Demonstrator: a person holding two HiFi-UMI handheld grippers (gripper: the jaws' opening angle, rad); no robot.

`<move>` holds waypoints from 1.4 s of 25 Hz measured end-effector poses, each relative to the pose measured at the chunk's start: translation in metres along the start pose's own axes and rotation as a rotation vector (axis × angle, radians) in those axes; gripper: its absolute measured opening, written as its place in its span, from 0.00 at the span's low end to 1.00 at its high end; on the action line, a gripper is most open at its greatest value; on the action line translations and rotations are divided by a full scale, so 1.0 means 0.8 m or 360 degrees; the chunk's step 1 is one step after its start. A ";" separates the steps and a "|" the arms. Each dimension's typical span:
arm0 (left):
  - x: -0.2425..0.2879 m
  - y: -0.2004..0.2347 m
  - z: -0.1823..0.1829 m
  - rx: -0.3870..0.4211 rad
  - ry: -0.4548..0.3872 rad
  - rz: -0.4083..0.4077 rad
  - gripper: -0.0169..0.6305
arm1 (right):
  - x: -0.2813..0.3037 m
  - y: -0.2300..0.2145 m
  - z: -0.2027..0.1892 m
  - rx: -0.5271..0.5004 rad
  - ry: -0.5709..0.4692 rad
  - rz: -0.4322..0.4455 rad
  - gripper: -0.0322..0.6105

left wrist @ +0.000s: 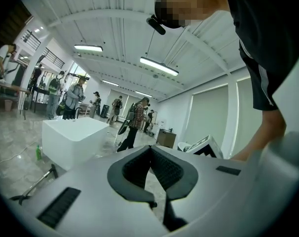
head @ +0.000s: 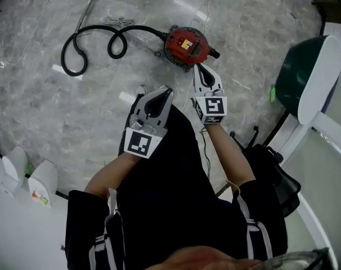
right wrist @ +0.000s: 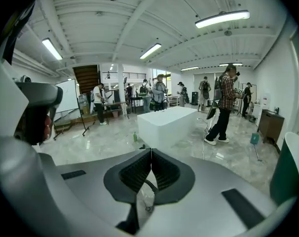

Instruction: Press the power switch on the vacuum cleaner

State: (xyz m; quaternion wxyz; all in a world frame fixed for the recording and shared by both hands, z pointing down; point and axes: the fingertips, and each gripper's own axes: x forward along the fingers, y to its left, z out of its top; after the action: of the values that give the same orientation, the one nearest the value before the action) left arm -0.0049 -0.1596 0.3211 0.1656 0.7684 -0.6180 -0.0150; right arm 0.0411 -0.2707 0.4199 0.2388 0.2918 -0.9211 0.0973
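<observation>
Head view showed the red vacuum cleaner (head: pixel 186 45) on the open floor, its black hose (head: pixel 94 43) looping away to your left. Your right gripper (head: pixel 198 67) hung just short of it and your left gripper (head: pixel 167 91) further back. Both jaws were shut on nothing. Shut jaws suited a press: you needed to lower the right tip squarely and gently onto the switch.

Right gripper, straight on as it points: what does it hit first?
Probably not the vacuum cleaner: the right gripper points level across the room, over it. First in line looks like the white block, far off; depth unclear.
</observation>
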 end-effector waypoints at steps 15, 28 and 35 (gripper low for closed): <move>0.056 0.038 -0.048 0.0041 -0.0042 0.0047 0.05 | 0.182 -0.058 -0.147 -0.0352 0.0388 0.0124 0.08; 0.058 0.070 -0.104 -0.0149 -0.0043 0.0188 0.05 | 0.264 -0.082 -0.261 -0.0447 0.0646 0.0150 0.08; 0.070 0.085 -0.119 -0.0337 -0.0124 0.0278 0.05 | 0.307 -0.098 -0.331 -0.0429 0.0741 0.0166 0.08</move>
State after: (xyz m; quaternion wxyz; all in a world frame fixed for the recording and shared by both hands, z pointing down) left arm -0.0340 -0.2028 0.4397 0.2222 0.6888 -0.6834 -0.0955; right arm 0.0126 -0.3705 0.7749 0.4755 0.1792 -0.8598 0.0505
